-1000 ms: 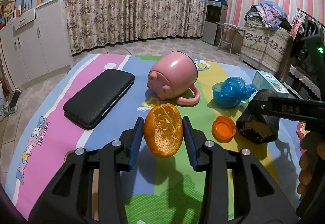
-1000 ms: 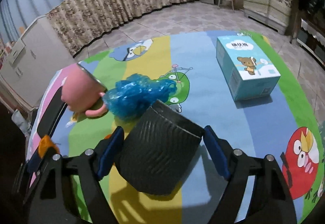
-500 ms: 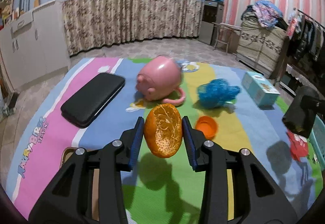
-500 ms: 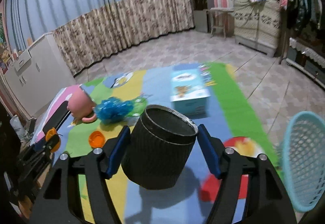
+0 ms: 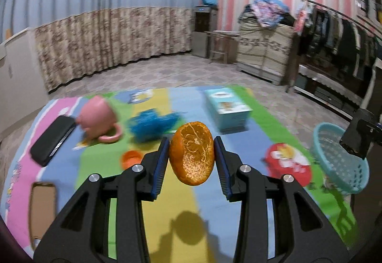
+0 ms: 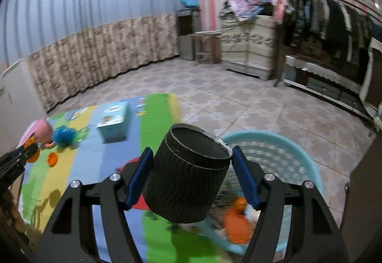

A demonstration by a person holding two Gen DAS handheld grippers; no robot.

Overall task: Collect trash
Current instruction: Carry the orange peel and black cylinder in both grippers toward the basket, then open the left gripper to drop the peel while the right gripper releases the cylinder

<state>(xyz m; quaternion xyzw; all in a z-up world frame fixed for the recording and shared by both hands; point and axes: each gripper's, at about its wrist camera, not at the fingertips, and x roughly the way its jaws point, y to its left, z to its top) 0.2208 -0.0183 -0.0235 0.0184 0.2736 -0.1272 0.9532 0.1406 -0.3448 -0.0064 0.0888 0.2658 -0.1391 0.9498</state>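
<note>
- Two claws are each clamped on a piece of trash above the colourful cartoon mat (image 5: 181, 210).
- Left claw (image 5: 191, 155): its blue pads press both sides of an orange peel (image 5: 191, 157), a hollow half-shell with white pith and stringy threads facing the camera.
- Right claw (image 6: 191, 168): its jaws, which have just been closing, grip a black ribbed paper cup (image 6: 187, 174), tilted, rim up.
- That cup hangs over the near edge of a light-blue basket (image 6: 308, 167), which holds orange scraps.
- An orange cap (image 5: 131, 159), a crumpled blue bag (image 5: 152, 122), a pink mug (image 5: 99, 118) and a tissue box (image 5: 226, 109) lie on the mat.
</note>
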